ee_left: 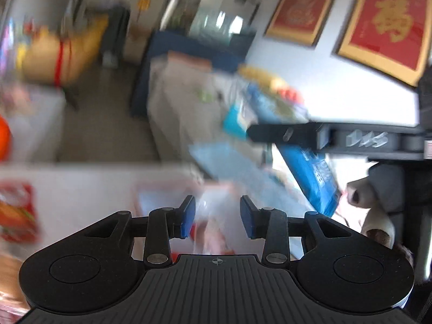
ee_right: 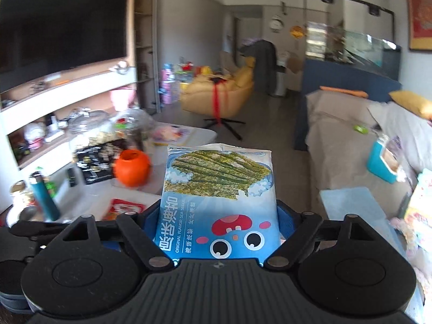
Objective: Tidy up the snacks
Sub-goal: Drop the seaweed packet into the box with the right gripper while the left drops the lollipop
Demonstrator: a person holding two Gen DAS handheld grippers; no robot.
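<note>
Right claw [ee_right: 218, 216] spread wide, pinching a blue seaweed snack bag [ee_right: 218, 205] lifted above the table [ee_right: 186, 132], left claw [ee_left: 218, 216] partly spread with nothing between its pads, orange pot [ee_right: 131, 168] on the table

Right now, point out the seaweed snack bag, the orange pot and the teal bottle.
seaweed snack bag [ee_right: 218, 202]: right wrist view, middle of its front.
orange pot [ee_right: 131, 168]: right wrist view, its round side.
teal bottle [ee_right: 44, 198]: right wrist view, its body.
</note>
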